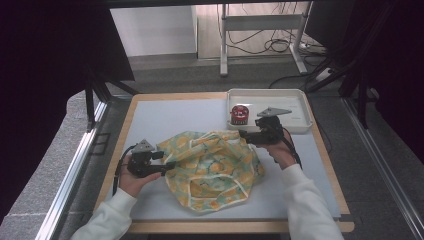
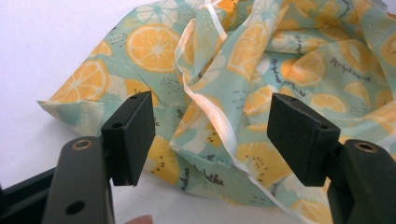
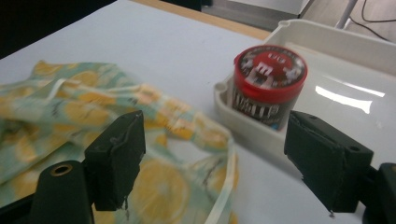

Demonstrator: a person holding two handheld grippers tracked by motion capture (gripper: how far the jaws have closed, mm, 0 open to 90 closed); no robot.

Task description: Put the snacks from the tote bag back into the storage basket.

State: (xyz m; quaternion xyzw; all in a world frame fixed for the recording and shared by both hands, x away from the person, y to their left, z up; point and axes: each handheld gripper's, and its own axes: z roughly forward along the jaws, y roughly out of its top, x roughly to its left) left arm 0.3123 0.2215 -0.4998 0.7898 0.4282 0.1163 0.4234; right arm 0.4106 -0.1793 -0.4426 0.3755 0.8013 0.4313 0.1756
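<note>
My left tongs [image 2: 212, 140] stand spread at the near-left edge of the lemon-print cloth bag [image 1: 212, 167], which lies crumpled in the middle of the surface [image 1: 165, 117]; nothing is between the pads, only fabric and its white drawstring [image 2: 219, 121] beyond them. My right tongs [image 3: 212, 161] are also spread and empty, hovering over the bag's far-right corner, pointed toward the red-lidded candy tub [image 1: 239, 114] that stands in the near-left corner of the white tray [image 1: 295, 95].

What worries me: if I go for the tub from here, the tray's low rim sits just in front of it, and a pad could catch that rim and shove the whole tray. The tub is round and looks smooth, so an off-centre pinch may squirt it sideways. The bag's loose folds lie close under my right tongs; I think the mouth faces them, but the blur there leaves me unsure, and I could snag cloth instead.

Room is good left of the tray and across the far surface; the right edge is near.
</note>
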